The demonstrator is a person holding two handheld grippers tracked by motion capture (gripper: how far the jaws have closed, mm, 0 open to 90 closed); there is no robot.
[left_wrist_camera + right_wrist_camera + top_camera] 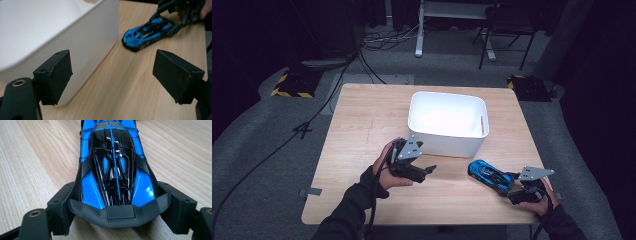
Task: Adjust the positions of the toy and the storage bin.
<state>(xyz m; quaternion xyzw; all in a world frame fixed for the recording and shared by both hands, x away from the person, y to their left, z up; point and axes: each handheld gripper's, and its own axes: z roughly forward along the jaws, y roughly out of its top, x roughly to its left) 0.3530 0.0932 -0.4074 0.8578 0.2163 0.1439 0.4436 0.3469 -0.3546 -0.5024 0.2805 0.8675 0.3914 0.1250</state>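
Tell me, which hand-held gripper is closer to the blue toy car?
Right. The right hand-held gripper has its jaws around the blue toy car's rear end. The left hand-held gripper sits open, apart from it, beside the white bin.

The square pale wooden table has a matt top with fine straight grain. The white rectangular plastic bin looks smooth with a soft sheen. The blue and black toy car is glossy, catching bright highlights, while its rear wing is matt black. The pads of the black left gripper look dull and slightly rough.
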